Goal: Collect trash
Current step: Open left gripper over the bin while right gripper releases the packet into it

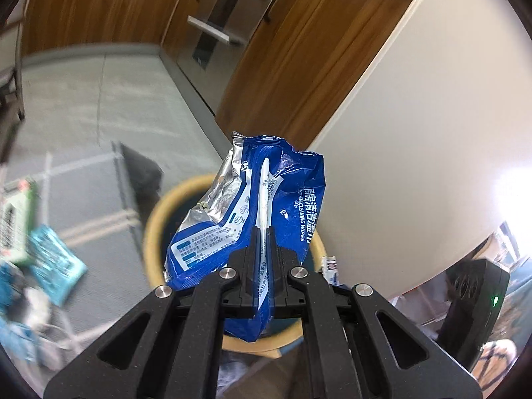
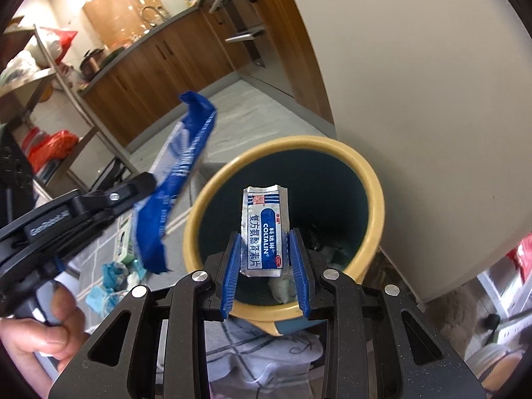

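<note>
My left gripper (image 1: 264,232) is shut on a crumpled blue kitchen wipes packet (image 1: 252,206), which stands up from the fingers over the yellow-rimmed bin (image 1: 151,226). In the right wrist view that same packet (image 2: 176,179) hangs blurred to the left of the bin, with a hand (image 2: 50,326) on the left gripper's handle. My right gripper (image 2: 265,246) holds a silver and blue medicine sachet (image 2: 264,229) upright between its blue pads (image 2: 232,266), directly above the bin's dark inside. The bin's rim (image 2: 372,179) rings the sachet, and some trash (image 2: 282,286) lies at its bottom.
The bin stands against a white appliance side (image 1: 415,133), with wooden cabinets (image 1: 282,66) behind. Loose litter, a teal pack (image 1: 53,266) and a green box (image 1: 16,226), lies on the grey floor to the left. More scraps (image 2: 113,276) lie beside the bin.
</note>
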A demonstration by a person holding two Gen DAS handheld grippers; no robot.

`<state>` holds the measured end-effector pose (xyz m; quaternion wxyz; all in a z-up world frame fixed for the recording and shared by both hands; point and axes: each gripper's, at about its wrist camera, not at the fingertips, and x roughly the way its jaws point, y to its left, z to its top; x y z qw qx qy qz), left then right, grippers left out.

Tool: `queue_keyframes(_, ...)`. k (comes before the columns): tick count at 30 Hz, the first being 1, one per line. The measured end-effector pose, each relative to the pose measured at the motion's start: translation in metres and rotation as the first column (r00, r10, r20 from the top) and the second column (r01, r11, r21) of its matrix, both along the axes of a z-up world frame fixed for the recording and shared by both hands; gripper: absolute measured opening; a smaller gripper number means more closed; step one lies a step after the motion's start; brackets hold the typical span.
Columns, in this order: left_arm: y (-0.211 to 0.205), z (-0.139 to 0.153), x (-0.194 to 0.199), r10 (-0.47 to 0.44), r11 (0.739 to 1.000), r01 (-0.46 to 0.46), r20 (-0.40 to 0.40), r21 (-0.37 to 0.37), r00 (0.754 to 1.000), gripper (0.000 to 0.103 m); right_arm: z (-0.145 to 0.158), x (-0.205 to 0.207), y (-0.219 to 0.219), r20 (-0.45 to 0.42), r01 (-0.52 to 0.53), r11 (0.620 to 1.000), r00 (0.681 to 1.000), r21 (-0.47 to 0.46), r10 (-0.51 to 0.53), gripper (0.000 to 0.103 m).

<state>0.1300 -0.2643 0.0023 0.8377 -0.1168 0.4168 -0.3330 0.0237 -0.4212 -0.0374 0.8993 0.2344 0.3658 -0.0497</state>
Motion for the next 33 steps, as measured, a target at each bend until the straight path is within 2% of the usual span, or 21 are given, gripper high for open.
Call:
queue_keyframes(5, -0.016, -0.028, 0.013, -0.023, 0.999, 0.019, -0.099, -0.042, 0.995, 0.003, -0.012, 0.001, -0.009, -0.021, 0.023, 0.999, 1.000, 0.033, -0.022, 0.031)
queue_keyframes(13, -0.018, -0.054, 0.020, -0.020, 1.000, 0.020, -0.146, -0.004, 0.989, 0.004, -0.021, 0.012, -0.007, -0.046, 0.023, 0.998, 0.999, 0.053, -0.021, 0.031)
queue_keyframes(15, -0.017, -0.057, 0.020, -0.024, 1.000, 0.025, -0.139, 0.010, 0.990, 0.004, -0.024, 0.011, -0.008, -0.052, 0.020, 0.998, 0.999, 0.054, -0.018, 0.031)
queue_keyframes(18, -0.014, -0.055, 0.016, -0.030, 0.999, 0.034, -0.122, 0.028, 0.992, 0.010, -0.028, 0.013, -0.007, -0.064, 0.017, 0.998, 0.998, 0.054, -0.014, 0.031)
queue_keyframes(20, -0.012, -0.052, 0.018, -0.033, 0.999, 0.037, -0.109, 0.028, 0.994, 0.016, -0.031, 0.015, -0.005, -0.075, 0.016, 0.999, 0.997, 0.049, -0.012, 0.032)
queue_keyframes(22, -0.010, -0.046, 0.015, -0.032, 0.999, 0.035, -0.089, 0.034, 0.995, 0.031, -0.034, 0.017, -0.004, -0.084, 0.014, 0.999, 0.996, 0.044, -0.011, 0.032)
queue_keyframes(31, 0.015, -0.011, 0.004, -0.016, 0.998, 0.015, 0.021, 0.059, 1.000, 0.051, -0.035, 0.031, 0.004, -0.104, 0.018, 1.000, 0.994, 0.014, -0.016, 0.034)
queue_keyframes(33, 0.021, -0.004, 0.001, -0.009, 0.998, 0.007, 0.039, 0.061, 0.999, 0.052, -0.035, 0.031, 0.006, -0.102, 0.018, 1.000, 0.995, 0.012, -0.016, 0.037)
